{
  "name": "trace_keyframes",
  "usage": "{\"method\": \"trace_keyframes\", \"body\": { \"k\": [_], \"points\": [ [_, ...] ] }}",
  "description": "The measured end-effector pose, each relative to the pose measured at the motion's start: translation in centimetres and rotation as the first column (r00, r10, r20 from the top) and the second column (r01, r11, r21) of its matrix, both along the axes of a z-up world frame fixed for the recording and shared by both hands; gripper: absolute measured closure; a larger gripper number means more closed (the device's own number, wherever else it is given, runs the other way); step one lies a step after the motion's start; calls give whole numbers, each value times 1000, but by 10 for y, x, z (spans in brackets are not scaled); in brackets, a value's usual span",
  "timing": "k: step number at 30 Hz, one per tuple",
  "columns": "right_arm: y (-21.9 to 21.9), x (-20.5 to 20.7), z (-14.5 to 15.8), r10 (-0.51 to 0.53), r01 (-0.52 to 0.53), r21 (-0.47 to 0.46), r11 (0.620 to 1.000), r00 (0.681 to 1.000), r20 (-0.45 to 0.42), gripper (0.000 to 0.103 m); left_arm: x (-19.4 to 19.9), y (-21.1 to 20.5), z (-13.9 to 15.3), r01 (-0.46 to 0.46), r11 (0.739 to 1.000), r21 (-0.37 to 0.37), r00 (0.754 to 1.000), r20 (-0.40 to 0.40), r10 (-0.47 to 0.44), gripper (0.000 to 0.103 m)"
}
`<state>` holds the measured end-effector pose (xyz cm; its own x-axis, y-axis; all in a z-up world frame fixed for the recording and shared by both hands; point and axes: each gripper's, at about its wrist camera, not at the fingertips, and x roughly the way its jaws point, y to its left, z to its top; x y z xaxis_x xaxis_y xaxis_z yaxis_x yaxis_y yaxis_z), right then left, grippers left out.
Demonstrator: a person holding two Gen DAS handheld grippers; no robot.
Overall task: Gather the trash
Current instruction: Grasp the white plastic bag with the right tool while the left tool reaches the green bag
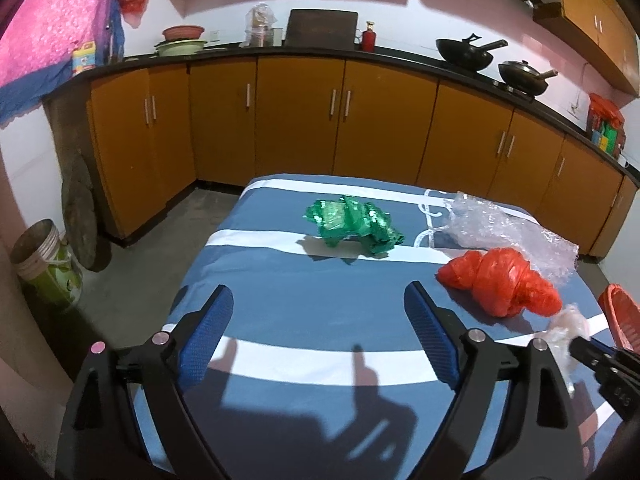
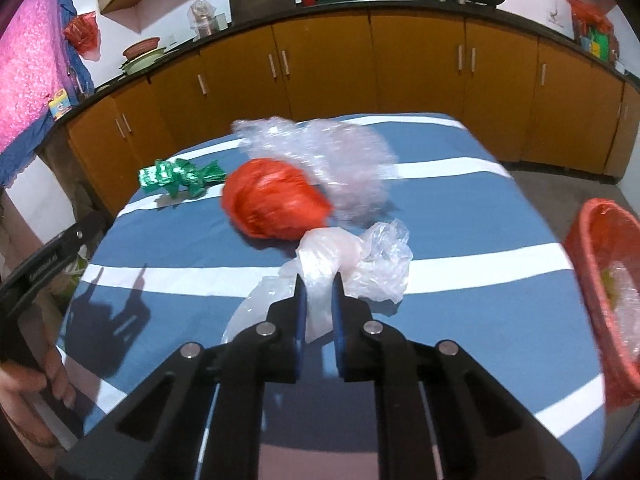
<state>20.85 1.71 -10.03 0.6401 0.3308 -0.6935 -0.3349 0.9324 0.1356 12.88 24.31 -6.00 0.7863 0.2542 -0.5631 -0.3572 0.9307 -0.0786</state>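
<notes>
right tool (image 2: pixel 318 280) clenched on clear plastic bag (image 2: pixel 372 258), left tool (image 1: pixel 320 304) spread wide over striped cloth (image 1: pixel 280 304)

No clear wording can be read anywhere. At the lower right of the left wrist view, the black body of the right gripper (image 1: pixel 612 376) carries small raised characters, possibly "045", too faint to confirm.

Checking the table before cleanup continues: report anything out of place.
Loose trash litters the striped tablecloth: green wrapper, red bag, bubble wrap. The right gripper pinches a clear bag.
</notes>
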Motion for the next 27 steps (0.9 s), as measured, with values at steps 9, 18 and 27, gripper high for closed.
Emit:
{"method": "trace_keyframes", "body": {
  "k": [9, 18, 27],
  "points": [
    [-50, 13, 1, -110, 111, -22, 994, 994, 20, 91, 27, -3, 3, 18, 1000, 19, 1000, -24, -17, 9],
    [-73, 32, 6, -167, 167, 7, 986, 985, 34, 90, 79, 14, 9, 34, 999, 27, 999, -35, -33, 7],
    [-75, 42, 0, -156, 156, 4, 988, 988, 25, 90, 120, 23, -3, 83, 995, 46, 991, -113, -77, 8]
  ]
}}
